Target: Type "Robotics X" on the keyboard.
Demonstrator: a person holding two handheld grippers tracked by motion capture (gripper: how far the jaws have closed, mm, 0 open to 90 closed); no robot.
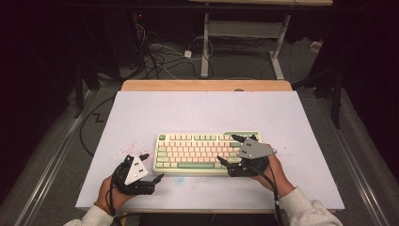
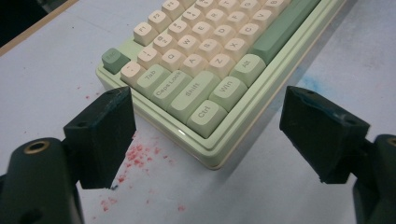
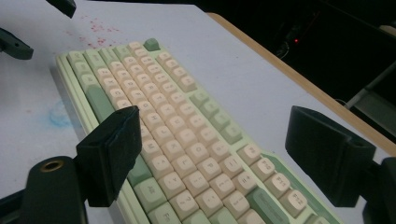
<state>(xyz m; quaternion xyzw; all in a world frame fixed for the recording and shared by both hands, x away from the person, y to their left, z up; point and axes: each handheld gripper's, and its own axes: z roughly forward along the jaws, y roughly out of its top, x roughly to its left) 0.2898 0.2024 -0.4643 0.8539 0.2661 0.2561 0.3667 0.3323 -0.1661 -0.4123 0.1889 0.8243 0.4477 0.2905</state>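
Pale green keyboard (image 1: 207, 151) (cream and sage keys), white table (image 1: 141, 113) speckled red, black jaws

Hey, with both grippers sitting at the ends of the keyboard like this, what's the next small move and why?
Probably close the right gripper on the keyboard: its open jaws straddle that end without pressing. The left gripper is open too, just off the corner near the Ctrl key, so it likely has to come in next.

The room lay dark around a lit white counter (image 1: 141, 113) edged with a wooden strip (image 1: 207, 85) at its far side. Beyond it, grey carpet (image 1: 244, 63) carried tangled cables (image 1: 155, 59) and the white legs of another desk (image 1: 205, 47).
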